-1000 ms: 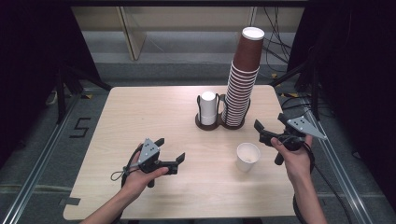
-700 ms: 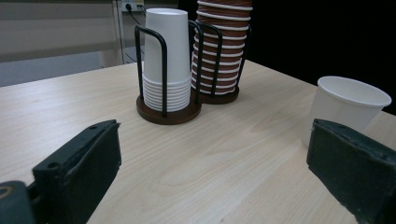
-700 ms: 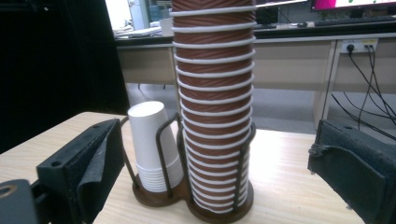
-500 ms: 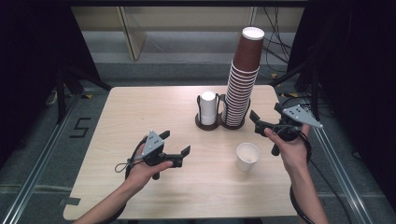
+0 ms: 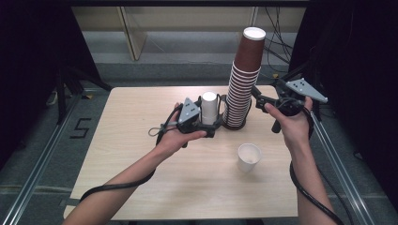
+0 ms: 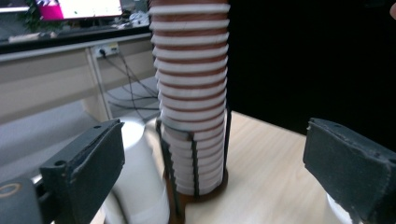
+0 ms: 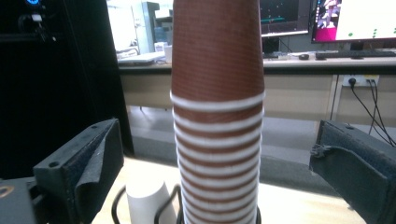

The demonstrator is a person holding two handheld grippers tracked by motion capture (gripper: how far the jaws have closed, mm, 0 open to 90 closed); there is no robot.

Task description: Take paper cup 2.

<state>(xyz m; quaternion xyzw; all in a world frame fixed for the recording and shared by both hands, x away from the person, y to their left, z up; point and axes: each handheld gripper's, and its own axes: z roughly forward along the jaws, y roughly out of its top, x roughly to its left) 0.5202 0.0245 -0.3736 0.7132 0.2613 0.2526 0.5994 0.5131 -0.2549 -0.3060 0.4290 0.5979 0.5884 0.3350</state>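
Moved since a second ago with both grippers: left gripper (image 5: 212, 116) up from lower left to frame centre, close against the short white cup stack (image 5: 209, 107); right gripper (image 5: 265, 108) up and inward at right of centre, level with the tall brown paper cup stack (image 5: 244, 70). Nothing else shifted.

Left to right in the high view:
- **Left jaws:** spread wide, just been closing a little, pinching nothing. In the left gripper view, white cup stack by the left pad, brown paper cup stack ahead between the pads but apart from them.
- **Brown paper cup stack:** upper centre of the frame, upside down, standing in a black wire holder (image 5: 233, 123) on the wooden table (image 5: 136, 150).
- **Right jaws:** spread wide too, either side of the brown paper cup stack in the right gripper view, not touching it.
- **Lone white paper cup** (image 5: 248, 157): lower right of centre, upright, mouth up.

Likely handling: light, thin-walled, easily crushed. Nested tight, so apt to drag a neighbour along; tall column prone to sway. Best taken on the top cup's side wall, just above the next rim, with a gentle squeeze and a straight upward pull.

Count:
- two grippers
- one brown paper cup stack, well over a dozen cups, exact number hard to read
- one white cup stack, number unclear
- one lone white paper cup
- one wire holder
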